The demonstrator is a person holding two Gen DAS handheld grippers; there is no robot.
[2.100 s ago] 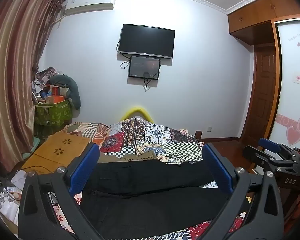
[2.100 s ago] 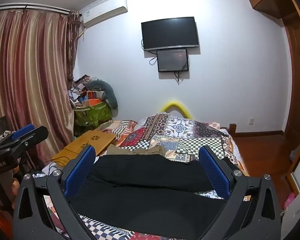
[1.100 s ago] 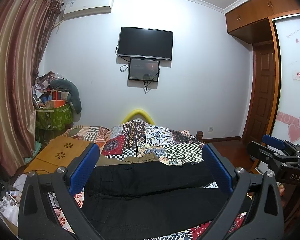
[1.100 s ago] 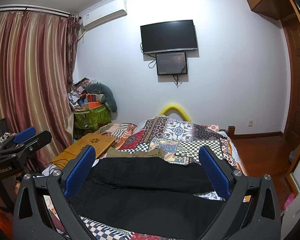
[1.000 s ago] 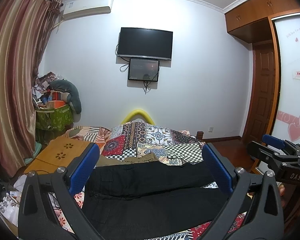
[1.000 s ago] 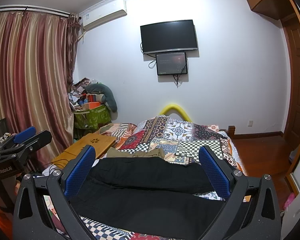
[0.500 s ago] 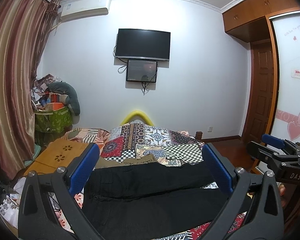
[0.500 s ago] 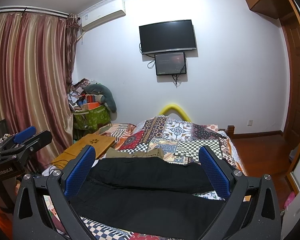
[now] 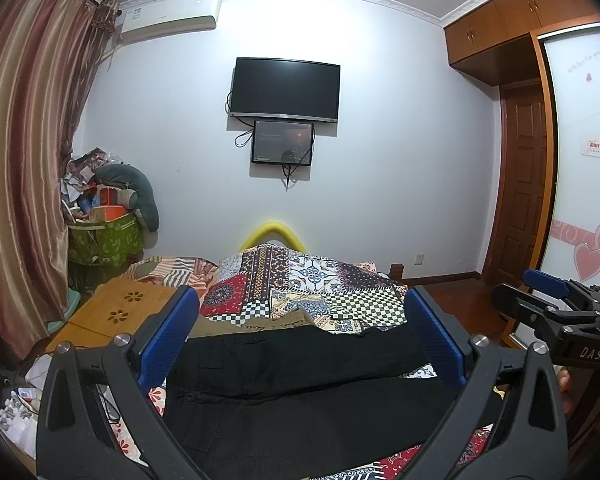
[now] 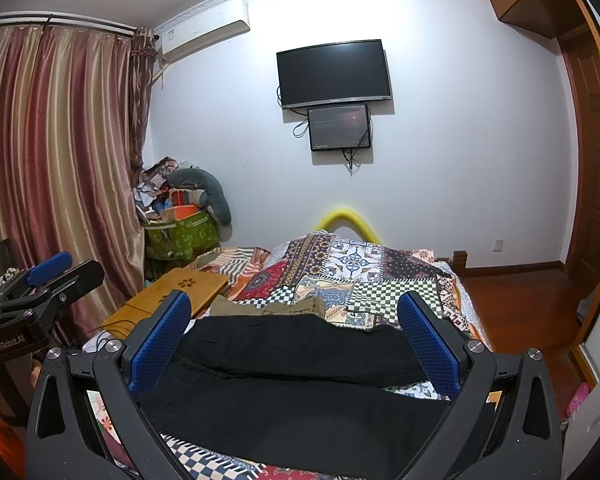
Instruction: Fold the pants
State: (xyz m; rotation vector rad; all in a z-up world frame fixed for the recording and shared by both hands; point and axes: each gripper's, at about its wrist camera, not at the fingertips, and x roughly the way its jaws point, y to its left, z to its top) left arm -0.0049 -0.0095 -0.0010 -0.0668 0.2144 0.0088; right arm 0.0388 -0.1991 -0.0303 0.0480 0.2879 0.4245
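Step in hand, judged: approach for the first fold; nothing gripped yet.

1. Black cotton trousers (image 9: pixel 300 384), laid sideways across the near end of the bed, two legs parallel, waistband toward the left. Advice: take one leg at waist and hem together, lift both ends evenly, lay it square on the other leg so no crease is trapped.
2. Left black two-finger gripper with blue pads (image 9: pixel 302 336): released, jaws wide apart, above the trousers, not touching.
3. Right black two-finger gripper with blue pads (image 10: pixel 294 332): likewise spread, empty, above the same cloth.

Surface and room:
4. Patchwork-patterned bedspread (image 9: pixel 300 280), soft, likely to drag under the fabric.
5. Striped red-and-gold curtain (image 10: pixel 56 152).
6. Black wall-mounted television (image 9: pixel 285 90).
7. Pale wooden lap desk with flower cut-outs (image 9: pixel 116 312), left of the trousers.
8. Folded khaki garment (image 10: pixel 268 306), just behind the trousers.
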